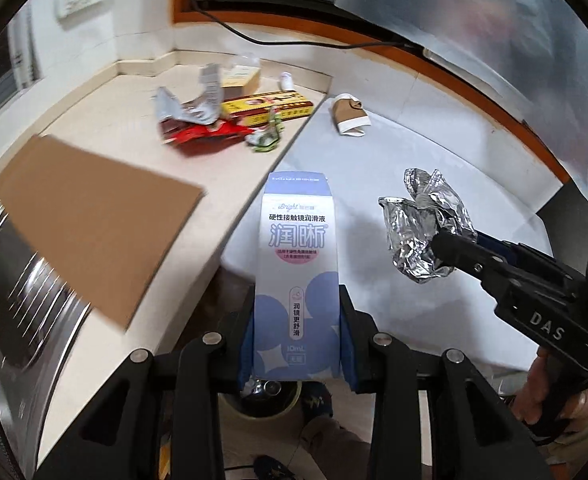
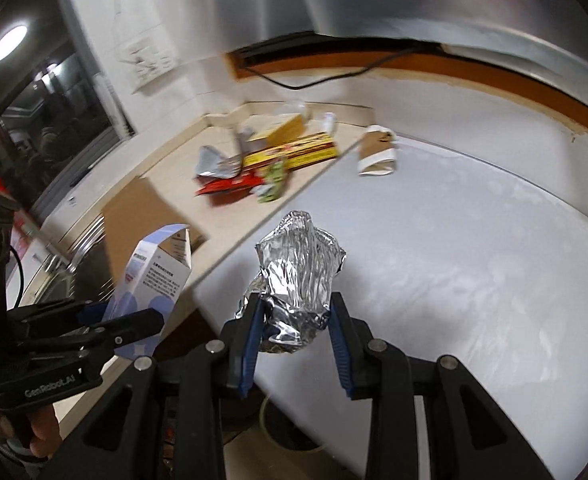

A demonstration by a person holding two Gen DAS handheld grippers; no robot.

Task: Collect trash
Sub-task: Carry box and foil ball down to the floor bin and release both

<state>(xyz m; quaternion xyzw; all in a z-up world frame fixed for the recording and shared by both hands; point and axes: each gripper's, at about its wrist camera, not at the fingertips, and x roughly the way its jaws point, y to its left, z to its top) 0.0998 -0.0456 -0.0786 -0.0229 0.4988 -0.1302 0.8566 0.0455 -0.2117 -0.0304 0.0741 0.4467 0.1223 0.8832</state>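
My left gripper (image 1: 297,320) is shut on a small blue-and-white carton (image 1: 297,264), which stands upright between the blue pads; the same carton (image 2: 154,272) shows at the left of the right wrist view. My right gripper (image 2: 296,316) is shut on a crumpled ball of silver foil (image 2: 298,272), which also appears as the foil (image 1: 426,220) at the right of the left wrist view. Both grippers hang above the front edge of the counter. Below them the rim of a round bin (image 1: 266,404) peeks out on the floor.
More litter lies at the back of the beige counter (image 1: 134,120): a red wrapper (image 1: 202,136), a yellow-red box (image 1: 270,108), silver packaging (image 1: 186,108), a green wrapper (image 1: 268,136). A crushed paper cup (image 1: 350,118) rests on the white surface. A cardboard sheet (image 1: 90,224) covers a metal sink at left.
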